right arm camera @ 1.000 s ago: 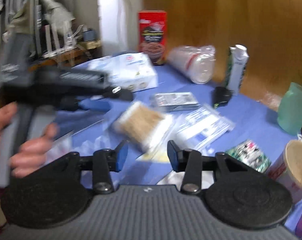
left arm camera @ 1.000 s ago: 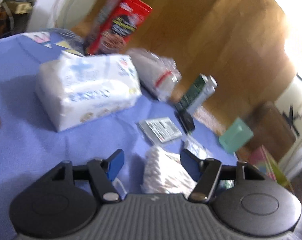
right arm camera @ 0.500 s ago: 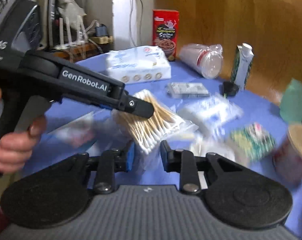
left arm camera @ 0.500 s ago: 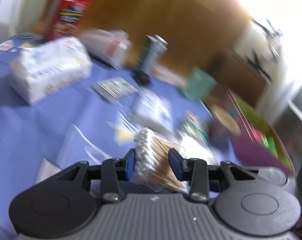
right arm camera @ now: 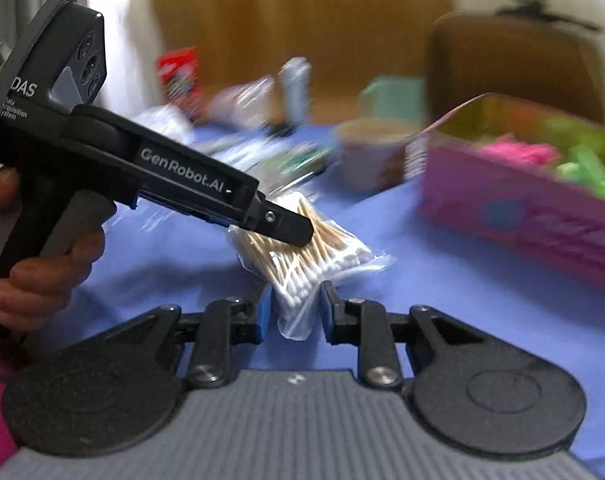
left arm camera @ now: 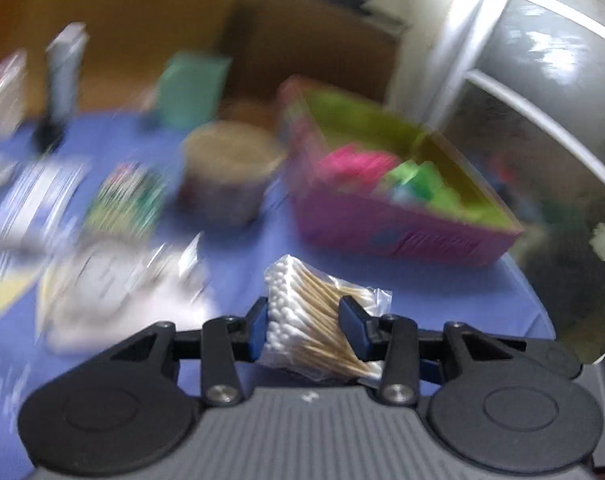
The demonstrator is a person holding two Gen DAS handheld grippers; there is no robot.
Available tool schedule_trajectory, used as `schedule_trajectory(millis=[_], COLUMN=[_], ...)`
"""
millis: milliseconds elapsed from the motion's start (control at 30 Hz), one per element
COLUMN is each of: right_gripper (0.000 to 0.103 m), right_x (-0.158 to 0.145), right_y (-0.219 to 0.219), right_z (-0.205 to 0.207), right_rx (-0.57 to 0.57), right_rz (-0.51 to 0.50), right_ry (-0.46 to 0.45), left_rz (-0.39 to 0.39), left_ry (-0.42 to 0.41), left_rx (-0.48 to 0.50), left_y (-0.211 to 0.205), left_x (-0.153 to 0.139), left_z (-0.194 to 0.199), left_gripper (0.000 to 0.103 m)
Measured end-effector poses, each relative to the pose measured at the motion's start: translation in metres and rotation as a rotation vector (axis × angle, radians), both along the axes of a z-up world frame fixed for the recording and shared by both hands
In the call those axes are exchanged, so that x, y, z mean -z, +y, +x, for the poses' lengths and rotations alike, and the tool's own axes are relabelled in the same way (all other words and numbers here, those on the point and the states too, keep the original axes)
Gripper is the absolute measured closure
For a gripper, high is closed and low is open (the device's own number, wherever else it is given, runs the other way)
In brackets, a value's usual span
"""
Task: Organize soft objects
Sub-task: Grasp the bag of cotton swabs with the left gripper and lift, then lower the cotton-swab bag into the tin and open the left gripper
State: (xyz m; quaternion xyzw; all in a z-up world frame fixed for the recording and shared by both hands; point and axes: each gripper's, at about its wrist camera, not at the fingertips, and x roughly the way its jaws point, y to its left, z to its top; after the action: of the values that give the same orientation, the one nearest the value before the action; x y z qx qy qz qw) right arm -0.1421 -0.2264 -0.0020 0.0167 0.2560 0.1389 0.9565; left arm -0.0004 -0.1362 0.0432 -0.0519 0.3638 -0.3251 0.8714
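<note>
A clear plastic bag of cotton swabs (left arm camera: 306, 316) with wooden sticks is clamped between the blue pads of my left gripper (left arm camera: 304, 320), held above the blue tablecloth. In the right wrist view the same bag (right arm camera: 302, 256) hangs from the left gripper's black finger (right arm camera: 286, 226), and its lower corner sits between the pads of my right gripper (right arm camera: 294, 310), which is closed on that corner. A pink box with a green inside (left arm camera: 394, 200) holding pink and green soft items stands ahead to the right; it also shows in the right wrist view (right arm camera: 518, 196).
On the blue cloth (left arm camera: 238, 264) lie a paper cup (left arm camera: 226, 172), a green patterned packet (left arm camera: 126, 200), clear plastic bags (left arm camera: 114, 288), a teal cup (left arm camera: 190, 88) and a carton (left arm camera: 64, 64). A glass cabinet door (left arm camera: 542, 128) stands right of the table.
My left gripper closed on the cotton swab bag, lifted it and swung right toward the pink box. My right gripper narrowed onto the bag's lower corner and followed.
</note>
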Motion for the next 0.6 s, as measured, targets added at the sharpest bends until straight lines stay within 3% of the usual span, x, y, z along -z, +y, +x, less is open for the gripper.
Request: schedule_trajectory(millis=[100, 267, 367, 500, 600], right_gripper=[0.075, 0.075, 0.075, 0.075, 0.074], right_x=[-0.017, -0.033, -0.034, -0.031, -0.03], right_y=[-0.019, -0.055, -0.073, -0.099, -0.105], right_z=[-0.004, 0.02, 0.047, 0.078, 0.102], right_rx=[0.086, 0.208, 0.252, 0.293, 0.333], right_rz=[-0.015, -0.012, -0.01, 0.007, -0.016], right_ry=[-0.122, -0.219, -0.208, -0.144, -0.102], left_rz=[-0.034, -0.043, -0.012, 0.065, 0.067], left_ry=[-0.104, -0.165, -0.153, -0.15, -0.15], left_rx=[0.048, 0.058, 0.047, 0.012, -0.019], left_y=[-0.029, -0.075, -0.098, -0.12, -0.12], left_x=[-0.027, -0.041, -0.037, -0.025, -0.019], left_z=[0.008, 0.039, 0.061, 0.08, 0.082], left_gripper=[0.065, 0.064, 0.059, 0.037, 0.035])
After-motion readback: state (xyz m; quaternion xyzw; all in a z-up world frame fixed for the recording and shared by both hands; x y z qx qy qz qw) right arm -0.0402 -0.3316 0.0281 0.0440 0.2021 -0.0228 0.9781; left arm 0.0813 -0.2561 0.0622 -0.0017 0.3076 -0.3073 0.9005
